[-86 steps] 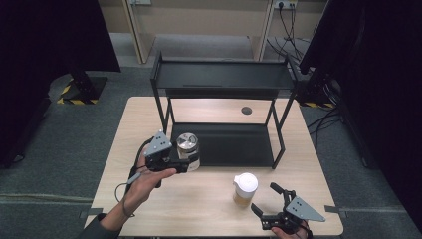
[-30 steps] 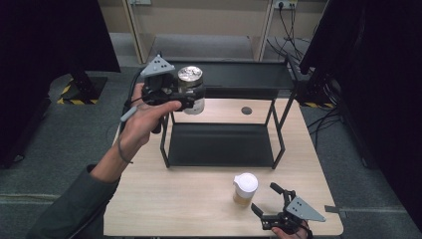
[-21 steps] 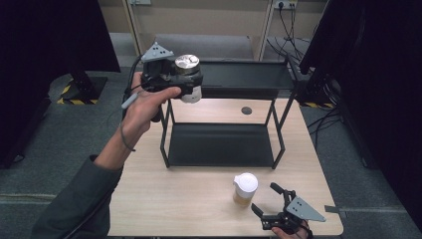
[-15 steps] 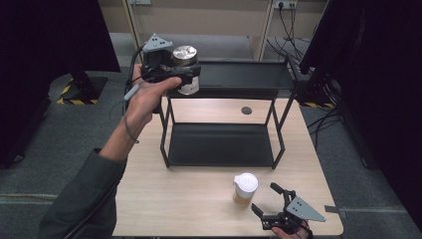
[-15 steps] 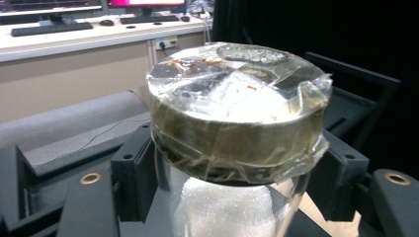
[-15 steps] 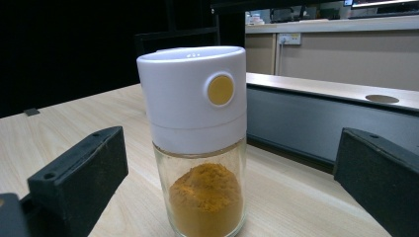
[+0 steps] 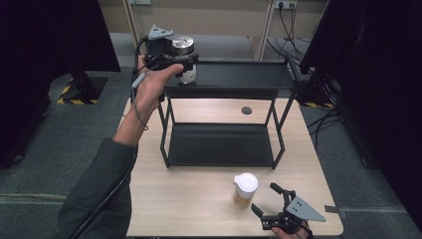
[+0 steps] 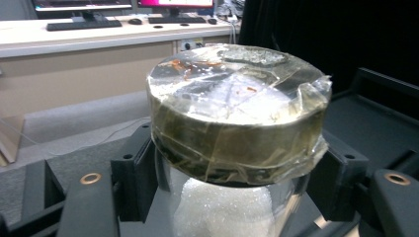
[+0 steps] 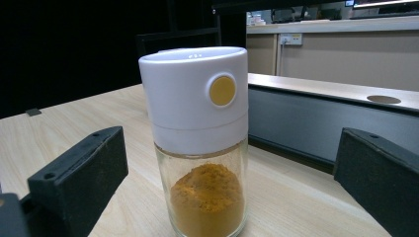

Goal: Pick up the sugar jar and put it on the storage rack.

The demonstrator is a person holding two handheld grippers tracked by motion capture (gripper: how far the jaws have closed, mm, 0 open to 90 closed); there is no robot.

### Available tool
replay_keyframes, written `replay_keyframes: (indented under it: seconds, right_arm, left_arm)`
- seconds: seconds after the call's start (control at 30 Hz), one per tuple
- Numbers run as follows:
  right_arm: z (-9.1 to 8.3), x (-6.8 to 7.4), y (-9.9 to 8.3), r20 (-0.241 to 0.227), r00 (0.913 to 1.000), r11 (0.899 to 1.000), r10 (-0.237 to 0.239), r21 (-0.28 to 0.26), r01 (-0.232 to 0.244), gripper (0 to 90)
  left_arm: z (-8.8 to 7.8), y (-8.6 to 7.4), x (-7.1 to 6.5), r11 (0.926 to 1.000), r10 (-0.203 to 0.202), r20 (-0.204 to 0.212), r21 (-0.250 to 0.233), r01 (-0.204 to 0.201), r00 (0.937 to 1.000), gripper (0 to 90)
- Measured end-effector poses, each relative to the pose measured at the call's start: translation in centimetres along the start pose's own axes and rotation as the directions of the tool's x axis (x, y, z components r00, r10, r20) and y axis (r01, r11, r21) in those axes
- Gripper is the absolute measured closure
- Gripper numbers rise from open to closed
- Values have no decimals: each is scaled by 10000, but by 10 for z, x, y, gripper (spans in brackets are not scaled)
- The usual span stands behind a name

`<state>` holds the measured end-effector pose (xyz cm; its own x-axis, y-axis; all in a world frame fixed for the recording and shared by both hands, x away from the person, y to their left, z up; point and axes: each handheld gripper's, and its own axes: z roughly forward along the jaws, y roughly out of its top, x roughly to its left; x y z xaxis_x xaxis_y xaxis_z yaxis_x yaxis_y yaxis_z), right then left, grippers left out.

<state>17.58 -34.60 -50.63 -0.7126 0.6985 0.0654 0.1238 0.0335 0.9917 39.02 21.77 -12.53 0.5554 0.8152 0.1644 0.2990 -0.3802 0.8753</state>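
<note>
A pale wooden table (image 7: 199, 199) stands on grey carpet, with dark curtains hanging at both sides and a beige wall with sockets beyond it, and on the table we see a black two-level metal rack (image 7: 224, 94). At the far left of the rack, the person's left hand (image 7: 149, 87) reaches out from a grey-green sleeve (image 7: 94, 189) and holds the left gripper (image 7: 181, 59) up at the top shelf. Its jaws are closed around a glass jar (image 7: 184, 59), gripping the glass just under the metal lid. In the left gripper view we see that lid (image 8: 237, 108) wrapped in clear tape, with something white and grainy inside the jar below it. From above we cannot quite tell whether the jar's base touches the top shelf or hangs just over its left end. Moving right along the table, a round dark hole (image 7: 246, 110) shows in the wood behind the rack's lower shelf. Near the front edge stands a spice shaker (image 7: 245, 189) with a white cap and orange powder, upright on the table. Just to its right lies the right gripper (image 7: 271, 204), jaws spread wide and holding nothing; in the right gripper view the shaker (image 9: 197, 143) stands between the two jaws, clear of both.
</note>
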Motion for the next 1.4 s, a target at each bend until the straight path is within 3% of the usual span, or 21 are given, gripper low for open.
replay_keyframes:
  seconds: [0.03, 0.07, 0.3, 0.87, 1.0, 1.07, 1.23, 1.4]
  right_arm:
    - [0, 0, 0, -6, 10000, 10000, 0, 9, 0, 4]
    - [0, 0, 0, -27, 10000, 10000, -17, 13, 17, 4]
    - [0, -1, 0, -53, 10000, 10000, 10, 12, -10, 4]
    - [0, -1, -1, -106, 9999, 9999, 111, -12, -111, 4]
    - [1, -1, -1, -114, 9999, 9999, 109, 5, -109, 5]
    - [1, -1, -1, -116, 9999, 10000, 97, 10, -97, 4]
    - [1, -2, -1, -117, 9999, 9999, 116, -14, -117, 5]
    - [1, -2, -1, -130, 9998, 9999, 124, 11, -124, 4]
  left_arm:
    - [1, 1, 0, 10000, 52, -43, 30, -52, 10000, 309]
    - [0, 9, 5, 9973, 557, 43, 470, -558, 9984, 309]
    - [11, 7, -2, 9991, 315, -205, 307, -309, 9993, 308]
    - [24, 3, -15, 9980, 581, -519, 264, -568, 9970, 308]
    - [24, 0, -17, 9990, 423, -568, 191, -412, 9975, 303]
    - [24, 0, -16, 9995, 290, -518, 165, -282, 9982, 241]
    - [21, 0, -21, 9997, 75, -829, 259, -54, 9965, 33]
    - [18, -3, -20, 9998, 48, -719, 195, -34, 9974, 2]
